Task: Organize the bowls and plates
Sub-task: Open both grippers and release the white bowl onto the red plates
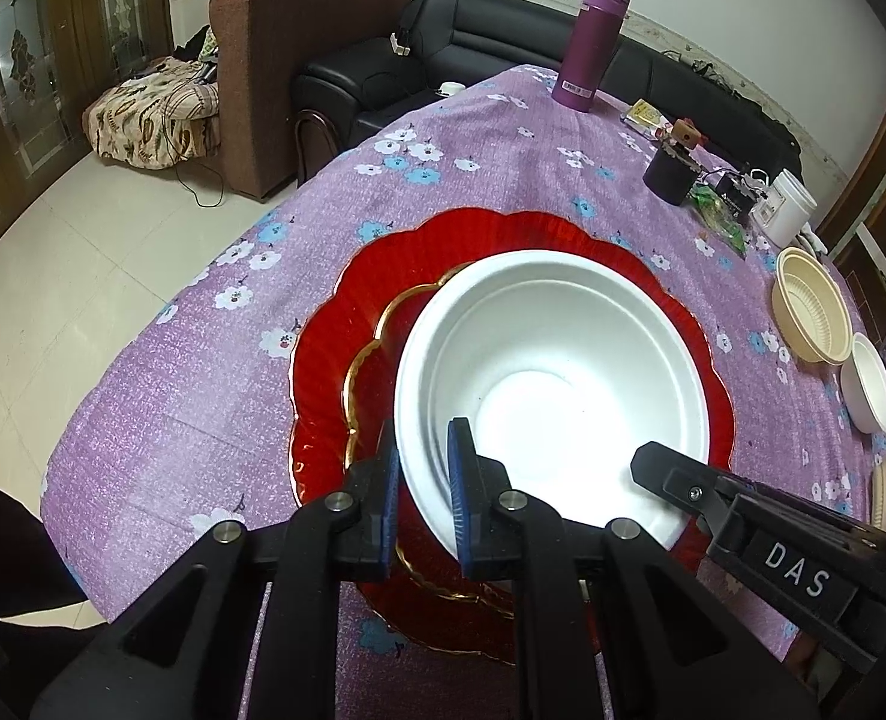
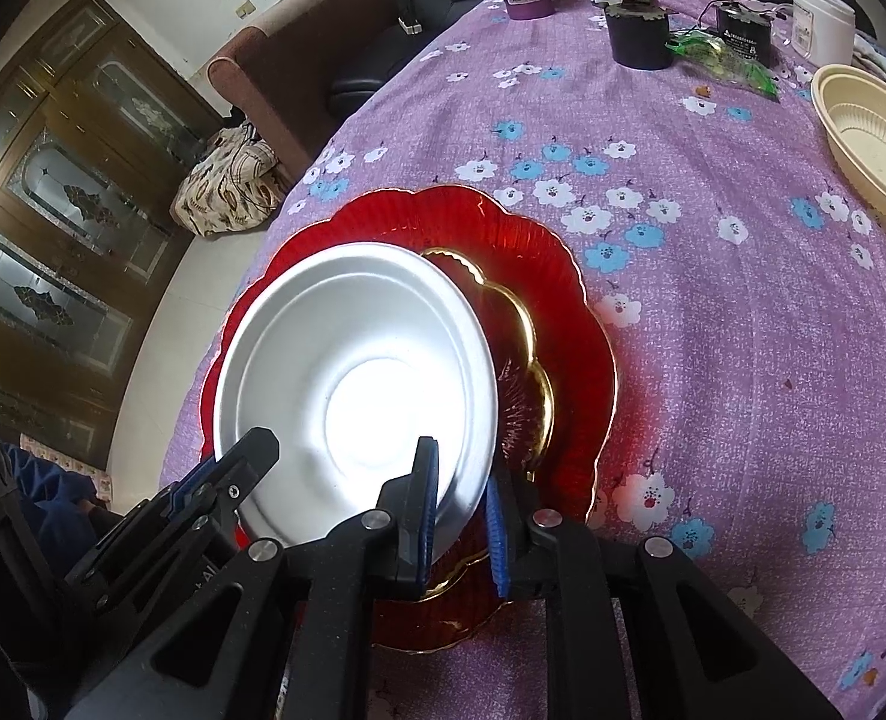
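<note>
The white bowl (image 1: 553,384) sits on a stack of 2 red plates on the bench (image 1: 490,174): a small gold-rimmed plate (image 1: 377,354) directly under it, and a large scalloped red plate (image 1: 502,234) beneath that. The bowl lies off-centre on the stack.

The left gripper (image 1: 425,492) straddles the bowl's near rim, 1 blue-padded finger outside the wall and 1 inside. The gap is narrow and the pads look clamped on the rim. The right gripper (image 2: 463,510) takes the opposite edge in the same way, 1 finger (image 2: 428,504) inside the bowl and the other outside; its gap is also narrow, but the outer pad seems to stand just off the wall, so the grip looks loose. Each gripper shows in the other's view, reaching over the bowl's edge.

Farther along the bench, well apart from the stack, lie a cream ribbed bowl (image 1: 808,306) and a small white bowl (image 1: 871,387) just beside it. Near the far edge stand a purple flask (image 1: 589,45), a black cup (image 1: 670,171) and a white jar (image 1: 790,207). The cloth is purple with white and blue flowers.
</note>
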The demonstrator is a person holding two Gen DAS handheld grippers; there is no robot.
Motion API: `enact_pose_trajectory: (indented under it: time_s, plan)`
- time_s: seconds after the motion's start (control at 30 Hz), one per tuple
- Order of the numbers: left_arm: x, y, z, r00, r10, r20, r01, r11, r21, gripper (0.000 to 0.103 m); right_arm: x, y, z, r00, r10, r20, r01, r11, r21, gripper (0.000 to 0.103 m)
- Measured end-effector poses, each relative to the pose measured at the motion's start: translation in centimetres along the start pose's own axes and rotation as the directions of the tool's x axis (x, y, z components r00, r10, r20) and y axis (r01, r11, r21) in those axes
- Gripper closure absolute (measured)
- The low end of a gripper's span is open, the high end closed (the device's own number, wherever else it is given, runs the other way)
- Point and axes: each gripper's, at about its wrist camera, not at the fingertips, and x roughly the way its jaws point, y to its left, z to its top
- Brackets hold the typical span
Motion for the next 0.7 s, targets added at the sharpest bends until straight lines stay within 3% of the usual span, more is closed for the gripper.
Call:
enact_pose_trajectory:
  time_s: [0.13,0.2,0.27,0.33,0.4,0.47,0.57,0.67,0.7]
  plan:
    - [-0.2,0.2,0.1,1.0,0.005,0.005,-0.005,1.0,-0.008,0.09,0.0,-0.1,0.0,1.0,0.002,0.002,-0.002,1.0,0.007,0.085]
    - [-0.2,0.5,0.1,1.0,0.012,0.011,-0.012,1.0,-0.028,0.085,-0.2,-0.4,0.1,1.0,0.004,0.006,-0.004,1.0,0.019,0.073]
    - [-0.3,0.8,0.2,1.0,0.021,0.021,-0.02,0.999,-0.047,0.068,-0.7,-0.8,0.2,0.999,0.03,0.02,-0.03,0.999,0.035,0.063]
    - [-0.7,1.1,0.4,0.999,0.028,0.041,-0.025,0.997,-0.069,0.059,-1.2,-1.0,0.2,0.999,0.041,0.036,-0.043,0.998,0.042,0.059]
    - [-1.1,1.2,0.5,0.998,0.031,0.059,-0.026,0.996,-0.081,0.058,-1.8,-1.4,0.3,0.998,0.045,0.05,-0.048,0.998,0.052,0.051]
    - [-1.4,1.1,0.7,0.997,0.035,0.072,-0.028,0.995,-0.093,0.056,-2.4,-2.1,0.3,0.995,0.068,0.067,-0.073,0.995,0.071,0.051]
    - [-1.9,0.6,1.0,0.996,0.002,0.085,0.008,0.994,-0.108,0.049,-3.2,-3.4,0.4,0.989,0.12,0.092,-0.129,0.986,0.107,0.049]
    - [-2.4,-0.7,1.3,0.993,-0.061,0.104,0.072,0.992,-0.107,0.047,-4.3,-5.1,0.4,0.978,0.162,0.132,-0.181,0.972,0.151,0.032]
    - [-2.5,-1.4,1.5,0.991,-0.08,0.104,0.09,0.991,-0.098,0.046,-4.7,-5.6,0.5,0.975,0.172,0.143,-0.195,0.967,0.162,0.031]
